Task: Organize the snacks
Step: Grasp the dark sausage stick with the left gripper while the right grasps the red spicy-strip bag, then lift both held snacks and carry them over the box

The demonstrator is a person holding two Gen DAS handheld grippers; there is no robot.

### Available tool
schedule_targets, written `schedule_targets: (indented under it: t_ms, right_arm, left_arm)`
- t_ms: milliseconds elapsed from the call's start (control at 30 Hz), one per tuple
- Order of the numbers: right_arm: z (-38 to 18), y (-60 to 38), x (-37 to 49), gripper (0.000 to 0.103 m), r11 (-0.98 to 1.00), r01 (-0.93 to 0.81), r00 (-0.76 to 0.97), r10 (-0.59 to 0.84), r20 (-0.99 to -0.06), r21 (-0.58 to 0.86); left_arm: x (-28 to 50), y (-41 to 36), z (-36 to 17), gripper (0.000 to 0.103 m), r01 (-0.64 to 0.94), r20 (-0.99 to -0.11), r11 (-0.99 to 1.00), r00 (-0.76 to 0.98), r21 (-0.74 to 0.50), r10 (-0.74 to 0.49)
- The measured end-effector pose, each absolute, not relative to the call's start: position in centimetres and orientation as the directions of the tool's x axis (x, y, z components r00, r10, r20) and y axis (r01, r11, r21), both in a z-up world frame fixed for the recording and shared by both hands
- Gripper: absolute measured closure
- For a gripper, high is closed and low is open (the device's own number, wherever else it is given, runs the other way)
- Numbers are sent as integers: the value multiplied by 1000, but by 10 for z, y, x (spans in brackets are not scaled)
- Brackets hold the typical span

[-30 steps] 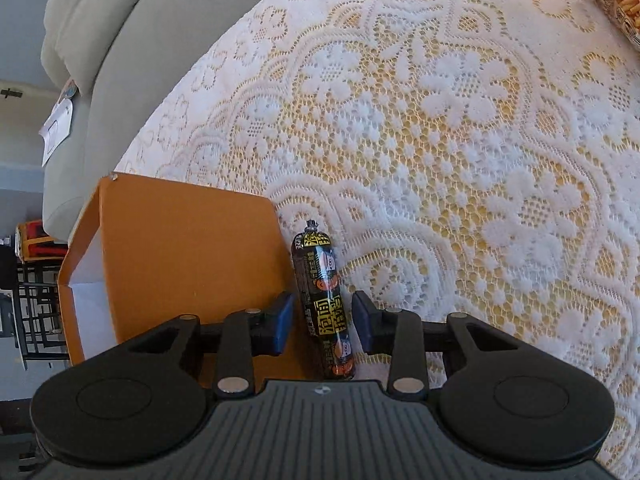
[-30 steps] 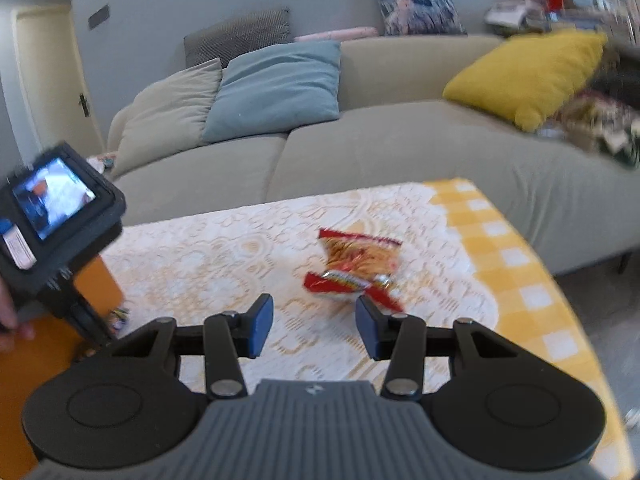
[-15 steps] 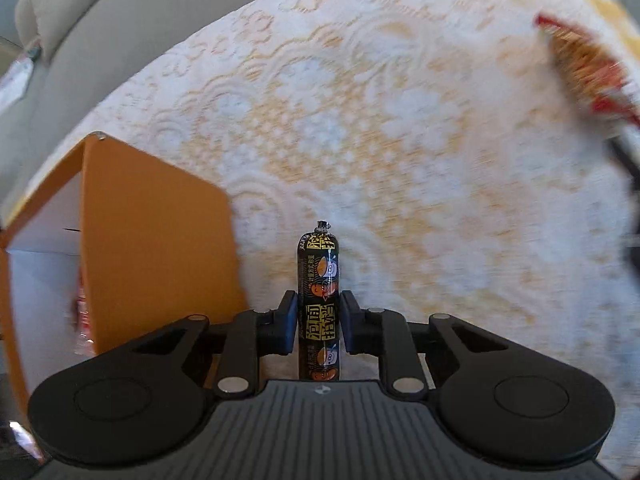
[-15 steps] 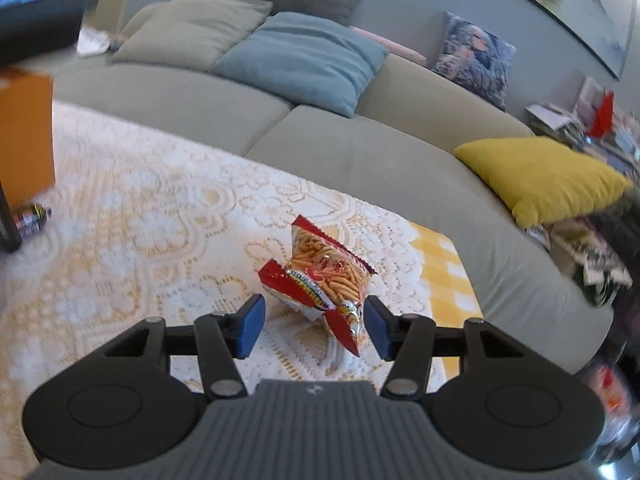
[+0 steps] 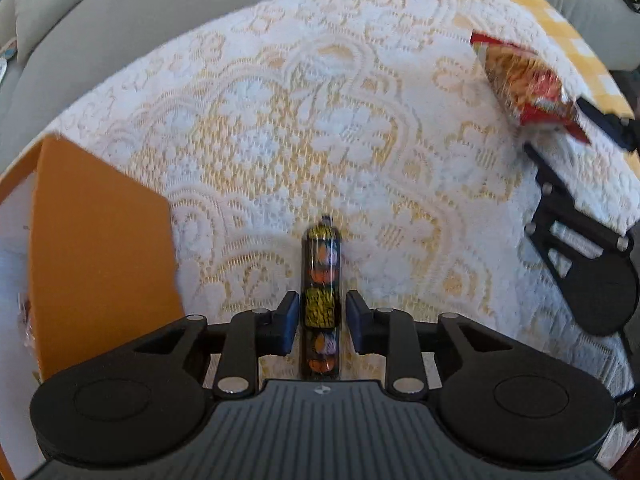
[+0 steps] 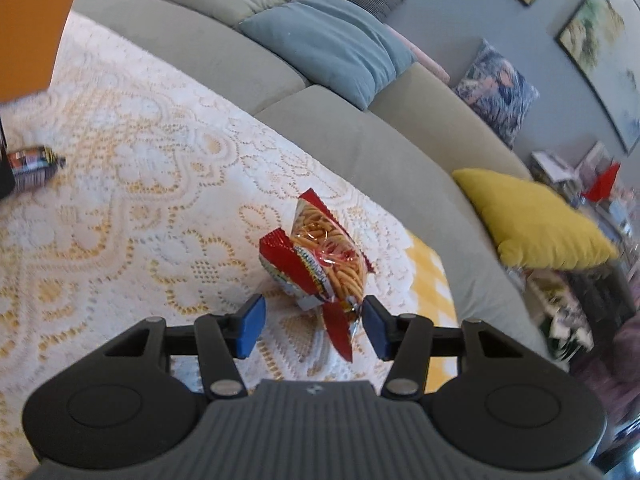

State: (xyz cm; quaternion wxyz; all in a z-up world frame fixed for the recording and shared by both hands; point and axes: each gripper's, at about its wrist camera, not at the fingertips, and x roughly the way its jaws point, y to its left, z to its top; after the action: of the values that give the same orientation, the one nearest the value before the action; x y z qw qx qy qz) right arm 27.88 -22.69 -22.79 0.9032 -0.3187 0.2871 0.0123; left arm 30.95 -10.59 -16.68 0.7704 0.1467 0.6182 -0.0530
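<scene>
The black, orange-printed snack tube [image 5: 321, 276] runs under the camera housing, its near end hidden. The orange cardboard box [image 5: 100, 248] is cut by the left edge, its contents blurred. Print on the red noodle-snack bag [image 6: 320, 260] is unreadable.

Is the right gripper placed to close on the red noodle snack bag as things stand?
Probably yes. The right gripper is open, and the red snack bag has its lower corner already between the fingers, lying on the lace tablecloth with nothing in the way.
</scene>
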Motion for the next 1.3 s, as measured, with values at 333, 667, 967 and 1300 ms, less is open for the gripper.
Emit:
schedule_targets:
  t_ms: [333,667,967,1300]
  right_arm:
    - [-232,-227,283,70,773,-209,840,-172,-515,-599]
    - [-215,-232,281,83,827,-213,834,-124,-538,-521]
    - [-179,-224,237,83,856,-267,857,0,-515,-443]
    - [-149,-209,181,83,899,-370,788,170,-591,-234]
  left_arm:
    - [296,-104,-167,78,252,-959,956,273,150,78]
    - [273,-94,-140,78,195,-940,978,340,80,10]
    - [235,-79,-113,78,147,-912,989,405,4,-57]
    - [190,-56,-80,79,82,-872,987,463,-137,-160]
